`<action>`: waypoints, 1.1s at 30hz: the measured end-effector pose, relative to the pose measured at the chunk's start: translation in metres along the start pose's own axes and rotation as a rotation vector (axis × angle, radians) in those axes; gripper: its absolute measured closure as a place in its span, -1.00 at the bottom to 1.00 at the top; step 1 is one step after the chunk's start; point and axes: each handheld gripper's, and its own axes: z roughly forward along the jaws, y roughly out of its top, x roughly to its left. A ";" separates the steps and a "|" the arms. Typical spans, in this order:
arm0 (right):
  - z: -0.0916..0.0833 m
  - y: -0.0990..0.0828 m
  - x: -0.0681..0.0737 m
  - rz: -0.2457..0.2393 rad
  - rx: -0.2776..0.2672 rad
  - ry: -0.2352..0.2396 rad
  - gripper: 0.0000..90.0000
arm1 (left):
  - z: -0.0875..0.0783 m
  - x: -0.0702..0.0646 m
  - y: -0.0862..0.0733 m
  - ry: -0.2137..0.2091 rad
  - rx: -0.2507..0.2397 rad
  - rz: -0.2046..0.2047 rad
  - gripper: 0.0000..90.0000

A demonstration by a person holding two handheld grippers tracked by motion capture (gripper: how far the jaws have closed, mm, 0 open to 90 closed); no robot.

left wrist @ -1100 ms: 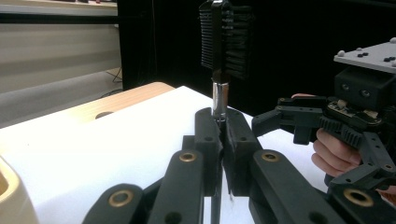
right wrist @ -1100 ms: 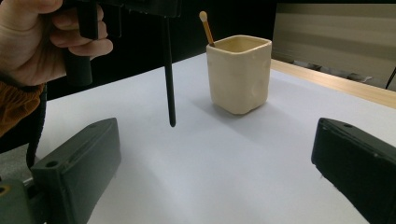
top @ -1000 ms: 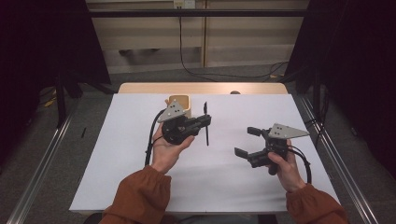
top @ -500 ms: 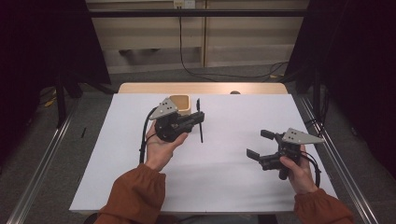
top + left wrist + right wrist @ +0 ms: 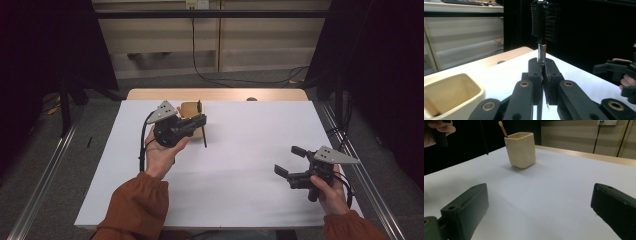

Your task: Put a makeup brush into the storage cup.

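Looking down from the high view, the left gripper (image 5: 200,123) hovers by the cream cup (image 5: 189,111) at 11 o'clock on the worktop (image 5: 240,165), fingers clamped on a black brush (image 5: 203,131). Left gripper view: the brush (image 5: 544,20) is pinched low on its handle, so it could pivot or slip. Right gripper view: the right gripper (image 5: 539,215) has its fingers wide apart, cup (image 5: 521,150) at 11 o'clock.

My right tool (image 5: 537,216) has its two black jaws spread wide apart above the white table (image 5: 554,185); ahead stands a cream square cup (image 5: 521,150), upright, with a thin orange stick (image 5: 503,129) leaning out of it; my other hand (image 5: 439,130) shows at the upper left corner.
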 end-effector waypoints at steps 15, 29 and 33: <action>-0.023 -0.022 0.004 0.022 -0.008 -0.103 -1.00 | -0.005 0.021 0.013 0.044 -0.001 0.003 0.91; -0.028 -0.028 0.006 0.011 -0.003 -0.102 -1.00 | -0.001 0.039 0.024 0.092 -0.028 -0.004 0.91; -0.027 -0.029 0.007 0.005 -0.003 -0.097 -1.00 | 0.001 0.041 0.031 0.100 -0.029 0.009 0.91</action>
